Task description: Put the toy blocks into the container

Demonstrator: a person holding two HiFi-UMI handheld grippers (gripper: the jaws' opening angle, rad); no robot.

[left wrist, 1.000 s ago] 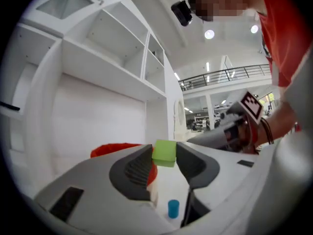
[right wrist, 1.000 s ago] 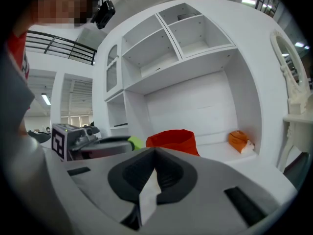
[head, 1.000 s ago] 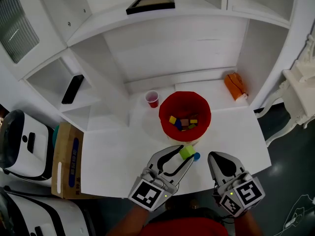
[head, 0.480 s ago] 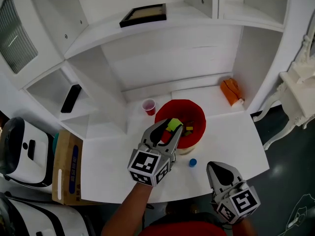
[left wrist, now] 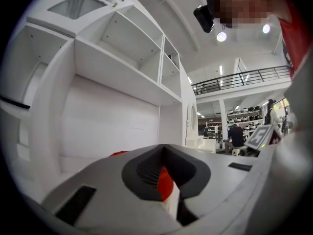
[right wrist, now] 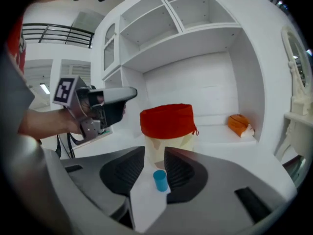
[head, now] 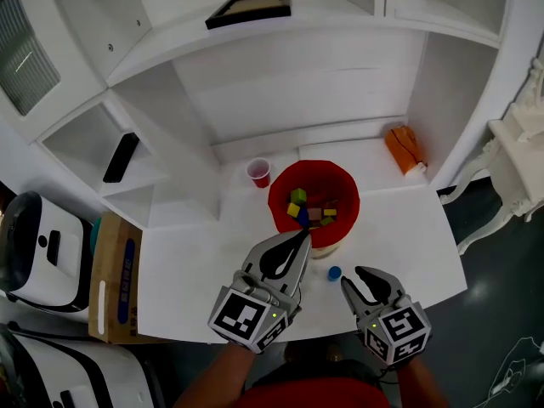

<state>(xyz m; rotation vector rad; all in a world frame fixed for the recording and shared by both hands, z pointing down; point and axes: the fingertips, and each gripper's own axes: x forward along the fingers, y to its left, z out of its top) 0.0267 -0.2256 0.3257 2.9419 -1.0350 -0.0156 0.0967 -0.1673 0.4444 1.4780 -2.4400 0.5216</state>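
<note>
The red container (head: 285, 189) stands mid-table with several coloured blocks inside, a green block (head: 298, 196) among them. My left gripper (head: 293, 243) hovers just short of its near rim; its jaws have just closed and are shut with nothing between them. In the left gripper view the left gripper (left wrist: 168, 180) shows only a sliver of the red container (left wrist: 165, 186) past its closed jaws. A blue cylinder block (head: 334, 272) stands on the table. My right gripper (head: 363, 281), its jaws just opened, is open beside it; the blue block (right wrist: 160, 180) stands untouched between the right gripper's (right wrist: 155, 173) fingers.
A small red cup (head: 259, 172) stands left of the container, and an orange object (head: 405, 149) lies at the back right. White shelving rises behind, with a black phone (head: 121, 156) on a left shelf. A cardboard box (head: 115, 279) sits off the table's left edge.
The left gripper carried the green block over the container, let it drop in, drew back and shut. The right gripper sank toward the blue block and opened.
</note>
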